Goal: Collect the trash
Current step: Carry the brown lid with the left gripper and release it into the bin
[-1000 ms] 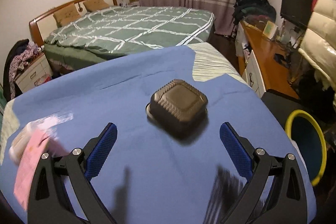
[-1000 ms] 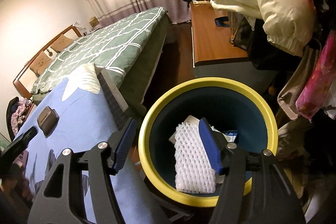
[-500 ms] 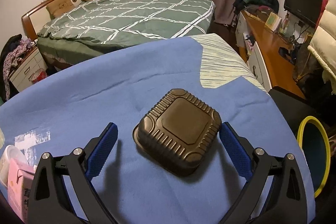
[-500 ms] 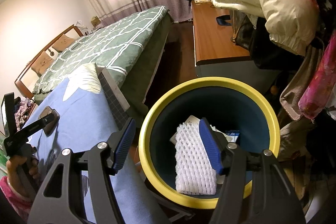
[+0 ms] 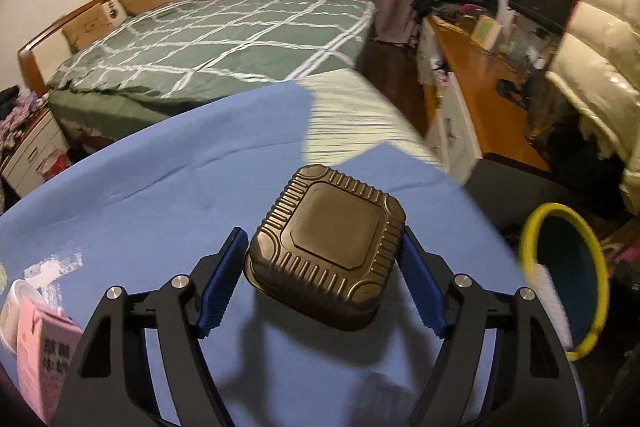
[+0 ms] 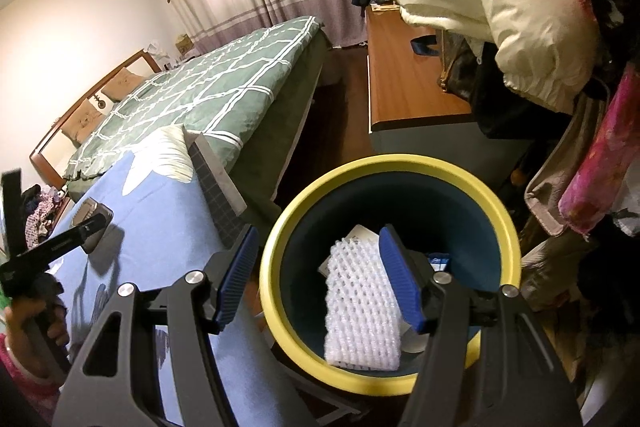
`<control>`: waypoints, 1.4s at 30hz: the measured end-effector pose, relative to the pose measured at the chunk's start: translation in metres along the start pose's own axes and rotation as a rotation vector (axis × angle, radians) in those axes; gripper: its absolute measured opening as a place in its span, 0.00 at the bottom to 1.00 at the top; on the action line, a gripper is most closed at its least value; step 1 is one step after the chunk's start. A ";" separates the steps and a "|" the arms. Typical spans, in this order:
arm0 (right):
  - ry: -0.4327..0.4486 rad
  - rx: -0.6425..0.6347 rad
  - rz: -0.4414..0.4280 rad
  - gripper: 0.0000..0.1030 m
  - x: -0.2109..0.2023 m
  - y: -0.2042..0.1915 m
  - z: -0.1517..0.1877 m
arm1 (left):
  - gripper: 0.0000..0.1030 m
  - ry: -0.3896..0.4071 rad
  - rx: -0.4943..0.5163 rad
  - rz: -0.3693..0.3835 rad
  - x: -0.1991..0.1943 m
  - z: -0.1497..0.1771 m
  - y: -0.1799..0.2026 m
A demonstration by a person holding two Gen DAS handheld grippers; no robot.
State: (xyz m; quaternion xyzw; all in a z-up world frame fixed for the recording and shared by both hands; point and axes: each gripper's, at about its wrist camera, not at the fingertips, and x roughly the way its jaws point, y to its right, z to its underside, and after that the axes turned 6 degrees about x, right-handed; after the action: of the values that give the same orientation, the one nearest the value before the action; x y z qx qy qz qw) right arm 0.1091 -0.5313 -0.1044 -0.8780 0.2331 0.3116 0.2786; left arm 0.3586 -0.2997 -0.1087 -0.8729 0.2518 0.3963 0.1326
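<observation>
Straddling the dark food box (image 5: 325, 243), the closing left gripper (image 5: 322, 283) hides its sides.

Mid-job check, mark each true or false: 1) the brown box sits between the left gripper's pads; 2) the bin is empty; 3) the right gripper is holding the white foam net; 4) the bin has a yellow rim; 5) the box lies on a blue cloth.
1) True. The brown box sits between the left gripper's blue pads, whose jaws have just been closing; they look to be touching its sides.
2) False. The bin already holds a white foam net and some paper.
3) False. The right gripper is open above the bin, holding nothing; the net lies inside.
4) True.
5) True. It rests on the blue cloth.
</observation>
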 end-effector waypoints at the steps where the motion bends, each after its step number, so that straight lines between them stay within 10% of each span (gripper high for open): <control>1: 0.003 -0.003 0.003 0.58 -0.002 0.003 0.000 | 0.72 0.004 0.010 0.020 -0.007 0.000 0.011; 15: 0.031 -0.098 0.110 0.58 -0.045 0.058 0.011 | 0.72 -0.033 0.221 0.277 -0.030 -0.001 0.207; 24: 0.053 -0.081 0.141 0.59 -0.074 0.082 0.019 | 0.75 -0.080 0.256 0.328 -0.011 0.005 0.269; 33: 0.073 -0.106 0.129 0.65 -0.083 0.067 0.019 | 0.89 -0.049 0.188 0.294 -0.024 0.003 0.240; 42: 0.013 -0.189 -0.003 0.64 -0.061 0.005 0.028 | 0.91 0.194 -0.015 0.112 -0.160 0.053 0.083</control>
State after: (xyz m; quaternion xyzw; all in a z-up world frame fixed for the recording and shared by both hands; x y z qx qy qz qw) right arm 0.0522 -0.5035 -0.0833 -0.9028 0.2034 0.3260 0.1933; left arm 0.1910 -0.2930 -0.0244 -0.8927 0.3089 0.3187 0.0788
